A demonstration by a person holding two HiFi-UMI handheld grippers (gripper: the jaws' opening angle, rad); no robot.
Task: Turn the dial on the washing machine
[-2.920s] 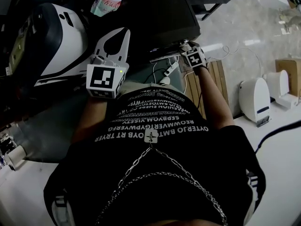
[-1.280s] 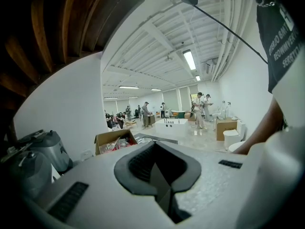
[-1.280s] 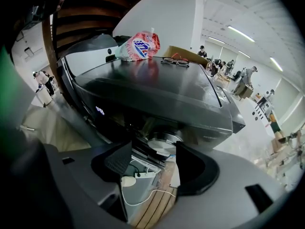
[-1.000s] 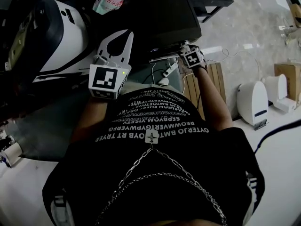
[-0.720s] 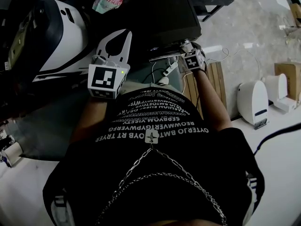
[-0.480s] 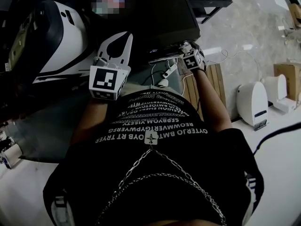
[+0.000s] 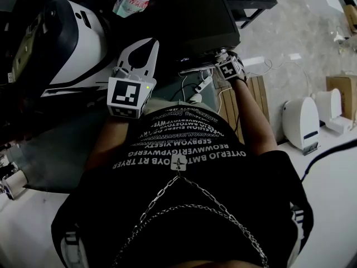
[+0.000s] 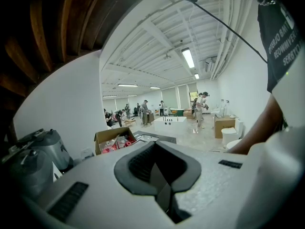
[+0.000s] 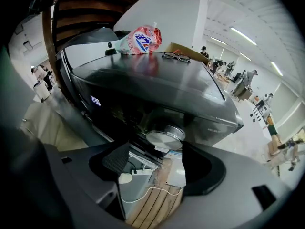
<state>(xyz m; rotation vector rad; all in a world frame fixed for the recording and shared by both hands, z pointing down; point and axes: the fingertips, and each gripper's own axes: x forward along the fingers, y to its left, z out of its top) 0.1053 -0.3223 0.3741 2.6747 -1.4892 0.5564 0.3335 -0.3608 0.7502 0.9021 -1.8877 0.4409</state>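
The dark grey washing machine (image 9: 157, 85) fills the right gripper view, and its round silver dial (image 9: 165, 137) sticks out of the front panel. My right gripper (image 9: 159, 161) is just short of the dial with its jaws opening. The dark pads (image 9: 116, 159) stand to either side below the dial and do not touch it. From the head view this gripper (image 7: 226, 66) sits at the machine's (image 7: 189, 15) front edge. My white left gripper (image 7: 139, 46) hovers to the left of the machine. In its own view the left gripper (image 8: 159, 175) is shut on nothing.
A pink detergent pouch (image 9: 140, 40) and a pair of glasses (image 9: 175, 57) lie on the machine's lid. A power strip with a white cable (image 9: 136, 173) lies on wooden slats (image 9: 147, 209) below the dial. A white rounded appliance (image 7: 72, 38) stands left of the machine.
The right gripper's marker cube has shifted slightly at the machine's front. The left gripper has stayed in place.
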